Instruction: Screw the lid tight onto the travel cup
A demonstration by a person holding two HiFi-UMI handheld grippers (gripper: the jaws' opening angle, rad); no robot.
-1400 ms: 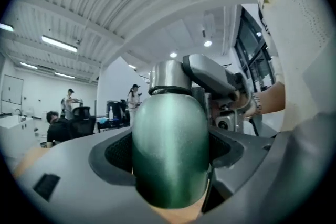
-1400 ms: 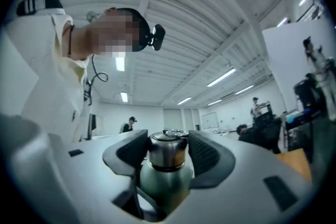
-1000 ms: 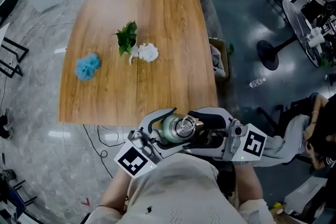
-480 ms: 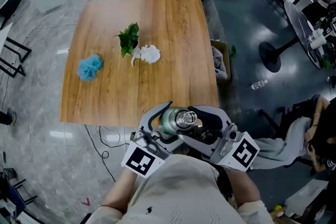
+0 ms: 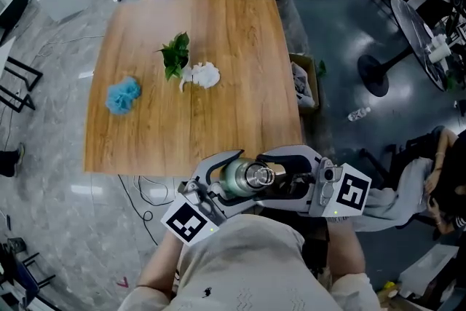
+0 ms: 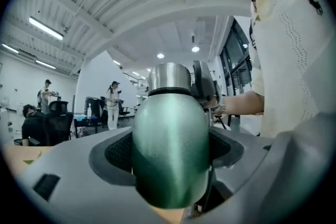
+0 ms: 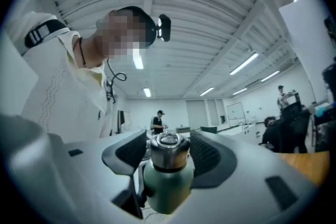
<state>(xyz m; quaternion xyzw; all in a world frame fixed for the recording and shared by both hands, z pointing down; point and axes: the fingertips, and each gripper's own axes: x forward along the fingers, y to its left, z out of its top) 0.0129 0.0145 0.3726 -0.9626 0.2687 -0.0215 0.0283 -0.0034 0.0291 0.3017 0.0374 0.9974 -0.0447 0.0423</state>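
The travel cup, with a green body [image 5: 231, 179] and a steel lid [image 5: 256, 175], is held in the air close to my chest, just off the table's near edge. My left gripper [image 5: 224, 175] is shut on the green body [image 6: 170, 155], which fills the gap between its pads, and the steel lid [image 6: 169, 78] points away from it. My right gripper [image 5: 275, 176] comes in from the right. In the right gripper view its pads sit tight against both sides of the lid [image 7: 169, 150], above the green body [image 7: 165, 186].
The wooden table [image 5: 240, 62] holds a green leafy sprig [image 5: 175, 53], a white crumpled thing [image 5: 204, 73] and a blue fluffy thing [image 5: 121, 95]. A bin [image 5: 306, 84] stands at the table's right edge. Cables [image 5: 149, 193] lie on the floor. A seated person [image 5: 437, 178] is at far right.
The right gripper's marker cube dipped down and left half a second ago, then swung back up to the right, turning about the lid. The left gripper and cup stayed nearly still.
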